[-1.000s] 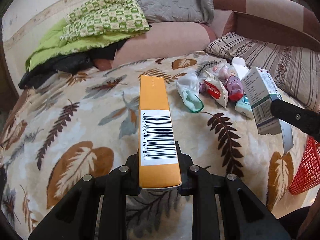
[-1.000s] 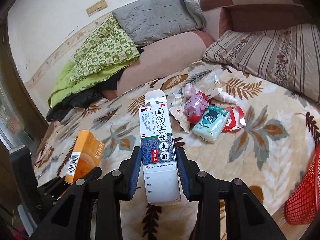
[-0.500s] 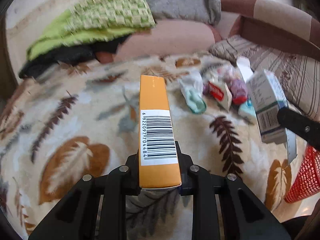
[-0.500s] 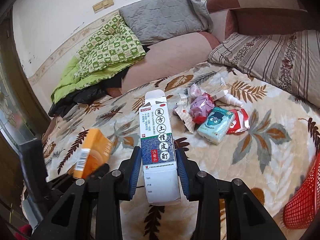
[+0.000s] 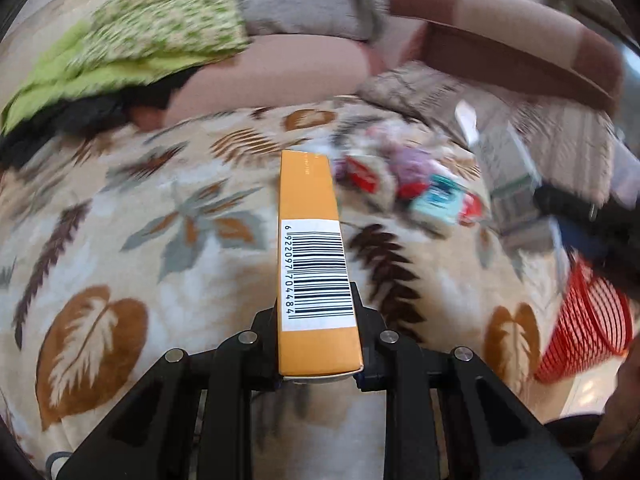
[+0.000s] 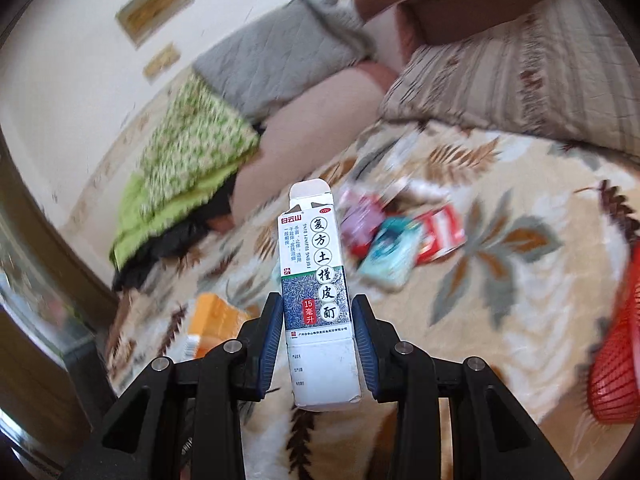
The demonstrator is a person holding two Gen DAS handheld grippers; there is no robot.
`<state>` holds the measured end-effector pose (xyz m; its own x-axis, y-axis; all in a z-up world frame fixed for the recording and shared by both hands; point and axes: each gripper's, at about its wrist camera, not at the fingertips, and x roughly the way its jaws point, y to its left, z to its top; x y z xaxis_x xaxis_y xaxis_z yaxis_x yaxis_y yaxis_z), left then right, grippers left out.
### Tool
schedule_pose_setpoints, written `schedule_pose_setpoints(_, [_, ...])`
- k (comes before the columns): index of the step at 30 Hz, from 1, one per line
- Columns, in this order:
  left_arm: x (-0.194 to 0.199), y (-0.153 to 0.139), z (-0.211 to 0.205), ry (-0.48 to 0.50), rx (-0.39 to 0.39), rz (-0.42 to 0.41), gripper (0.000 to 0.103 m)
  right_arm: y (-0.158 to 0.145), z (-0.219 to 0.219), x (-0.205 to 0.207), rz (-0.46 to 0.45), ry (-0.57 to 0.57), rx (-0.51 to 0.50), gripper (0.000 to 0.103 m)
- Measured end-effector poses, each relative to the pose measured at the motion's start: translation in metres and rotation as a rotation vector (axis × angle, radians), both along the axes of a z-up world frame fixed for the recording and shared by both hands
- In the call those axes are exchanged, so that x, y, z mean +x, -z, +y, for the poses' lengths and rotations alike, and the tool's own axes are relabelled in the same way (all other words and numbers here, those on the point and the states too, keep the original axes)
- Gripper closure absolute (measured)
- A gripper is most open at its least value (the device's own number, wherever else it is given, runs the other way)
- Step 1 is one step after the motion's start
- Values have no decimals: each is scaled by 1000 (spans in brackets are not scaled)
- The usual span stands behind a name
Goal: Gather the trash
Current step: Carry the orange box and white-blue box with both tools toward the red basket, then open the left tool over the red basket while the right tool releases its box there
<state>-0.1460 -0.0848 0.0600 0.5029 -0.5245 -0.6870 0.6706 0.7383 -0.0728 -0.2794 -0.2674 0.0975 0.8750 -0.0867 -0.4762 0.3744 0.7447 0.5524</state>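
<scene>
Left wrist view: the left gripper (image 5: 318, 344) is clamped on a long orange cardboard box with a barcode label (image 5: 312, 264), its long axis pointing straight ahead over the leaf-patterned blanket (image 5: 140, 248). Beyond its far end lies a blurred pile of wrappers (image 5: 404, 184); a red mesh basket (image 5: 584, 328) sits at the right edge.

Right wrist view: the right gripper (image 6: 318, 340) pinches a white-and-blue medicine carton (image 6: 316, 280), upright between the blue pads (image 6: 269, 344), its top flap open. A striped cushion (image 6: 520, 80) borders the blanket behind the trash.

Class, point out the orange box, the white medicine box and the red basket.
orange box (image 5: 310, 204): left wrist view, top face.
white medicine box (image 6: 316, 280): right wrist view, printed front.
red basket (image 6: 618, 364): right wrist view, mesh wall.
</scene>
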Motion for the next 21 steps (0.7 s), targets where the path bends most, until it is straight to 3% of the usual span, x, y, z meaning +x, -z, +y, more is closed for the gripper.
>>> schedule_pose_setpoints(5, [-38,-11,-46,179,14,9,80,-14,-45,-73,-21,132,0,65])
schedule_pose_setpoints(13, [-115,-36,-154,495,-27,109,80,-4,-107,-202,56,401,-3,64])
schedule_pose_setpoints(16, [-150,-39,-197,596,-34,160,80,8,-124,-231,67,464,32,64])
schedule_pose_setpoints(21, [-189,-33,-252,678,-7,189,80,25,-149,-258,81,530,83,62])
